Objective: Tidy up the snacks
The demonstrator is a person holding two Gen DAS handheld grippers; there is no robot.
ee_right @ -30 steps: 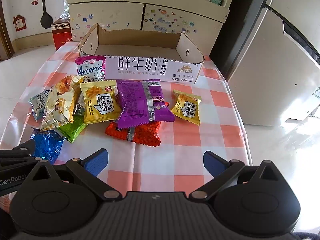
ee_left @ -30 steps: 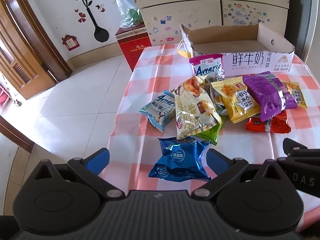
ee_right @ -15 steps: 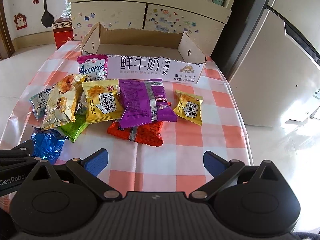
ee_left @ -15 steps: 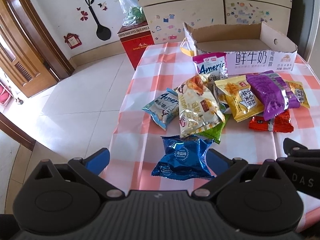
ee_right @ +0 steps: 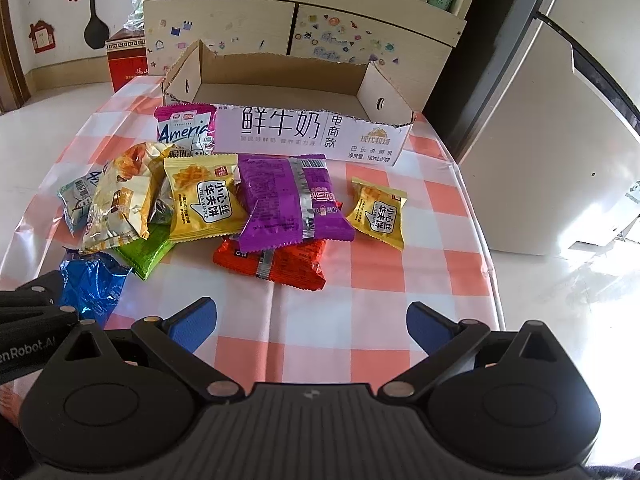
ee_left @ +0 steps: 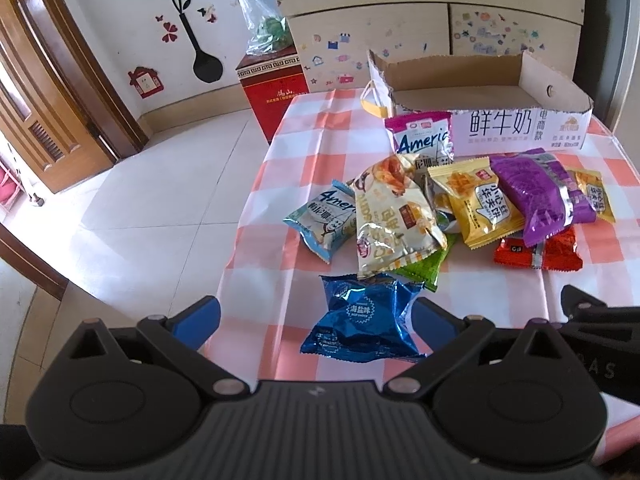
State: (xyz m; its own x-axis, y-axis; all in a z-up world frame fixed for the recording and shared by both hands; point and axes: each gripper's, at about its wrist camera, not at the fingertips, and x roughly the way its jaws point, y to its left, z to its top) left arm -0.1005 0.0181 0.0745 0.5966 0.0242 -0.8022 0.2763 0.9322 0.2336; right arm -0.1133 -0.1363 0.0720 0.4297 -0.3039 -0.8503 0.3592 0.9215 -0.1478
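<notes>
I hold the left gripper (ee_left: pixel 316 318) with jaws wide open around the blue packet (ee_left: pixel 362 320) on the tabletop (ee_left: pixel 320 152), while the right gripper (ee_right: pixel 312 322), open and empty, waits short of the snack pile before the empty cardboard box (ee_right: pixel 288 92).

Glossy foil blue packet (ee_left: pixel 362 318); matt cardboard box (ee_right: pixel 288 80); shiny plastic tablecloth (ee_right: pixel 320 312).

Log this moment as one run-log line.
left gripper: open, around crinkled blue foil snack packet | right gripper: open, empty | cardboard milk box: empty | snacks unsorted
</notes>
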